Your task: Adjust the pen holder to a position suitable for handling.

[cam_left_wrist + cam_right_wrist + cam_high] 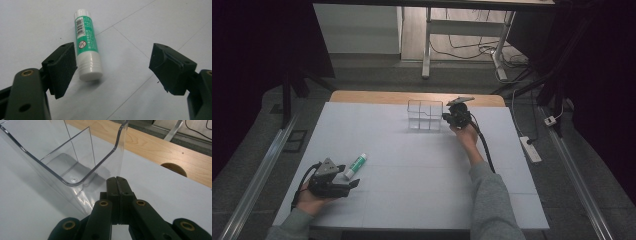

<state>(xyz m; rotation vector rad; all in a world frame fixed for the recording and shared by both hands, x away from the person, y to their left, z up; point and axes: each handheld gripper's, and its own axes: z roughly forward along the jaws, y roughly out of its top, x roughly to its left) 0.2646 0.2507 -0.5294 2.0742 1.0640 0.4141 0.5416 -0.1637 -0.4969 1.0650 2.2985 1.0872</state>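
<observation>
The green-and-white plastic glue stick (356,166) lies flat on the white bench (422,195), in its near left part, well apart from the clear plastic divided organiser box (425,115) that stands at the far middle. In the left gripper view the stick's (86,47) long axis runs almost straight away from the camera, its white cap end nearest. It sits off to the left of the gap, just beside the left-hand finger (62,67), so the opening is not centred on it; closing would, I judge, call for a small sideways shift first. The left gripper (348,184) is far the nearer; its fingers stand wide apart with nothing between them. The left hand (312,202) holds it low over the bench, pointing forward and slightly right toward the stick.

The right gripper (116,180) has its fingers pressed together, their tips at the near corner of the organiser box (75,157), whether touching I cannot tell. The right arm is stretched forward across the bench.
</observation>
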